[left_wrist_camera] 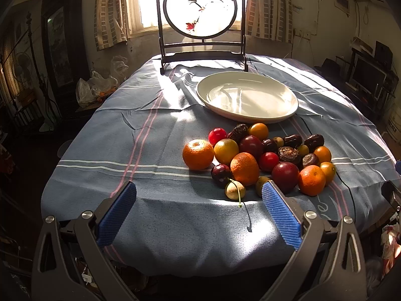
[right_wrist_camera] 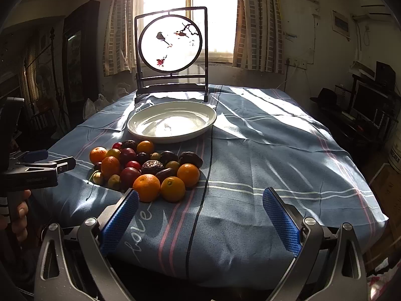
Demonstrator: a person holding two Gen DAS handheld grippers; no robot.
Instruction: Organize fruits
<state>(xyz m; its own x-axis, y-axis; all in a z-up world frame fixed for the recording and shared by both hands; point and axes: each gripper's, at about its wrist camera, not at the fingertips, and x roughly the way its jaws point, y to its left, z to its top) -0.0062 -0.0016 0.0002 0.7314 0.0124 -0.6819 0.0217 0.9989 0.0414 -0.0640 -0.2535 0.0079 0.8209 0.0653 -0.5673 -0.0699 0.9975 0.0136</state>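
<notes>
A heap of fruit [left_wrist_camera: 260, 155] [right_wrist_camera: 147, 165] lies on the blue striped tablecloth: oranges, red and dark plums, wrinkled dates and small pale longans. Behind it sits an empty white plate [left_wrist_camera: 246, 96] [right_wrist_camera: 173, 121]. My left gripper [left_wrist_camera: 199, 195] is open near the table's front edge, its right blue pad beside the nearest longan [left_wrist_camera: 234, 190], nothing between the fingers. My right gripper [right_wrist_camera: 200, 202] is open too, to the right of the heap, its left pad close to the front orange [right_wrist_camera: 146, 187]. The left gripper [right_wrist_camera: 47, 163] shows from the side in the right wrist view, a hand holding it.
A dark wooden frame with a round painted screen [left_wrist_camera: 200, 6] [right_wrist_camera: 170, 44] stands at the table's far edge behind the plate. The cloth [right_wrist_camera: 275, 150] is wrinkled and sunlit. Plastic bags [left_wrist_camera: 95, 87] lie left of the table; shelves with a monitor [right_wrist_camera: 371, 105] stand to the right.
</notes>
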